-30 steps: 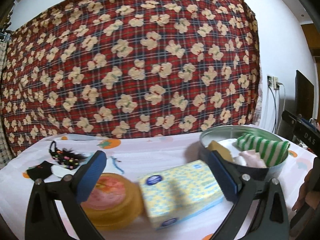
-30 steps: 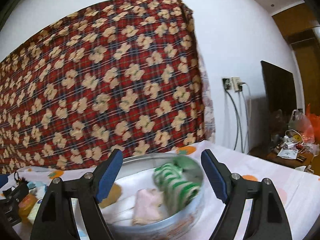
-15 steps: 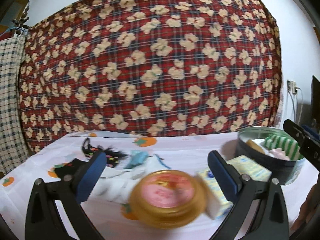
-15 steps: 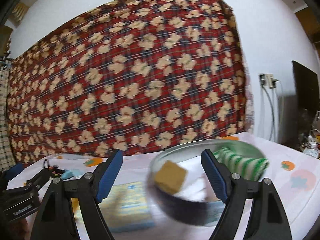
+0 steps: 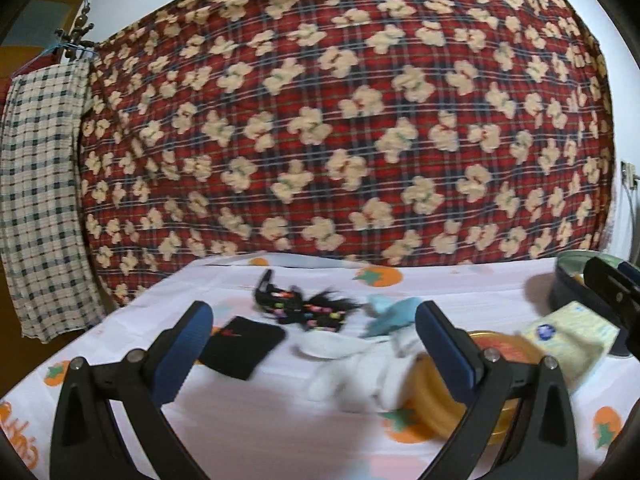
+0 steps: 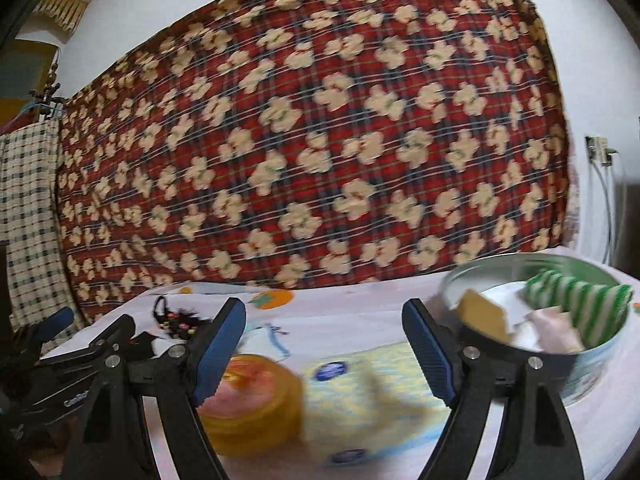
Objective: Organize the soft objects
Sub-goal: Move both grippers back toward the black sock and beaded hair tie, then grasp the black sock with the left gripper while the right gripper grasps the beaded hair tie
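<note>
A red plaid blanket with cream flowers (image 5: 340, 120) is hung behind the table (image 5: 240, 420), which is covered by a white cloth printed with orange fruit. At three o'clock in the right wrist view a round metal tin (image 6: 592, 364) is seen holding a green-striped cloth (image 6: 576, 304), a pink cloth (image 6: 554, 326) and a tan sponge (image 6: 482, 314). A yellow tissue pack (image 6: 372, 396) is laid beside an orange jar (image 6: 256, 400). White cloth (image 5: 360, 372), a black pouch (image 5: 240, 346) and a beaded black hair tie (image 5: 304, 306) are scattered at twelve o'clock of the left claw (image 5: 312, 348). Both it and the right claw (image 6: 324, 354) are held wide apart, gripping nothing.
</note>
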A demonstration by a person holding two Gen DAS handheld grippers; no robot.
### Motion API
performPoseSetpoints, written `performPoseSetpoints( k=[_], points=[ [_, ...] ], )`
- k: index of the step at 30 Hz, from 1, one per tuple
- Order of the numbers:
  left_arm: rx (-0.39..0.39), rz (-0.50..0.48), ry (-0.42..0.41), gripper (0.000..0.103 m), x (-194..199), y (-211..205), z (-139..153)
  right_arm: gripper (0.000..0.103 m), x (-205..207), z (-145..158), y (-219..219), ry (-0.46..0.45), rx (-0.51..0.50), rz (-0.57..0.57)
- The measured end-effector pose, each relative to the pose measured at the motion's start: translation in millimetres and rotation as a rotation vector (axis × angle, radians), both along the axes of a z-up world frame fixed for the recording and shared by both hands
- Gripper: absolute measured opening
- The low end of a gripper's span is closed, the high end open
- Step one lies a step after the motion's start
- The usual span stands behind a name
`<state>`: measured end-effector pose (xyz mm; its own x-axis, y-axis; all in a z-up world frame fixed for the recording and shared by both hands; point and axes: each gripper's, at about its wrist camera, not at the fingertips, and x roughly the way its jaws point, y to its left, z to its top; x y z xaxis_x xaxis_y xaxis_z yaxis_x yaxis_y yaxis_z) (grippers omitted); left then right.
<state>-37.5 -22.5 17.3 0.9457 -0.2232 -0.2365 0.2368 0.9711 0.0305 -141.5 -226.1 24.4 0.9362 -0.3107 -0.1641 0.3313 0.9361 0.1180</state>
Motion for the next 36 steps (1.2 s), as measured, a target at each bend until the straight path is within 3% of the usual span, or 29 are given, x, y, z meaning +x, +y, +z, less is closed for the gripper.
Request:
performPoseSetpoints(
  k=[8, 16, 21, 30, 36],
  points=[
    [-0.040, 0.065, 0.070, 0.103, 34, 50, -6, 0.082, 36, -5, 46, 0.024, 0.037, 0.078],
    [-0.001, 0.127, 0.129, 0.103, 74, 82, -14, 0.082, 72, -7, 88, 0.025, 0.031, 0.149],
    [0.017, 0.070, 0.230, 0.103, 109, 82, -21, 0.082, 83, -8, 93, 0.029, 0.037, 0.167],
    [0.197, -0.023, 0.455, 0.101, 172, 40, -49, 0.082, 82, -12, 72, 0.017, 0.144, 0.145],
    [0.203, -0.036, 0.631, 0.096, 195, 36, -71, 0.082, 84, -13, 71, 0.028, 0.154, 0.148]
  ],
)
